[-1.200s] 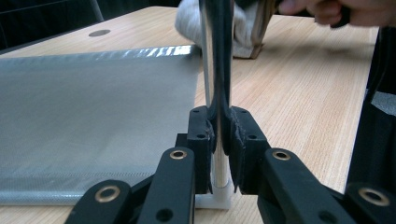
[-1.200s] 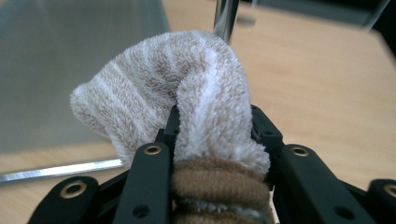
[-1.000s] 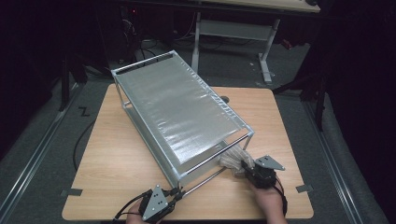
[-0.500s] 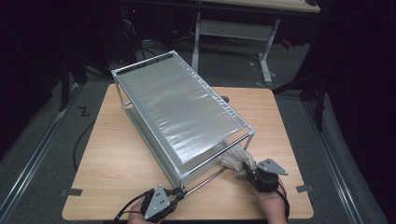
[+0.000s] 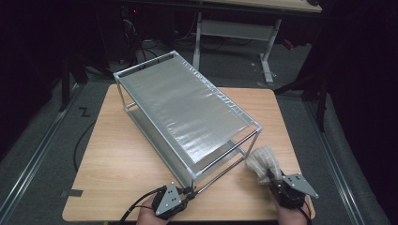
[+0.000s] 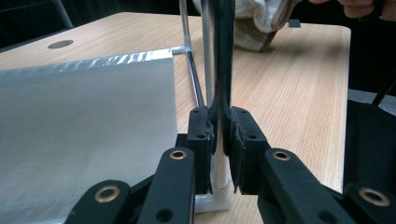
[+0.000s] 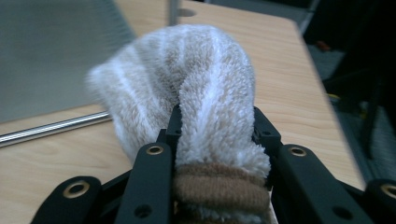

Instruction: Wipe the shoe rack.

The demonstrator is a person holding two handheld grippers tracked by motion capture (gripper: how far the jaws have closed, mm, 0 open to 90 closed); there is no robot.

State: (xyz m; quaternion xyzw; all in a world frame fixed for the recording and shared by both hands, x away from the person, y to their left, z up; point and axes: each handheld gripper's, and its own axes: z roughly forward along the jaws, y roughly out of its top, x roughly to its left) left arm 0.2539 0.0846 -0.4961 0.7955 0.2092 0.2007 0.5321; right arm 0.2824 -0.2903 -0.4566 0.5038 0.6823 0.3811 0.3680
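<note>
Fingers of your left gripper (image 6: pixel 219 140) clamp a polished chrome post (image 6: pixel 219 70) of the silver mesh-shelved rack (image 5: pixel 187 112); your right gripper (image 7: pixel 215 135) pinches a fluffy beige-and-white striped sock (image 7: pixel 201 93) above the pale wooden worktop (image 5: pixel 117 159), near the rack's corner.

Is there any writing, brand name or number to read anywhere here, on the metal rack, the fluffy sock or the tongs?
None: no legible text, label or number anywhere.
Metal rack: bare mesh and tubes, no label.
Sock: stripes, no lettering.
Left tongs and right tongs: plain black, unmarked.
Table: bare wood.
</note>
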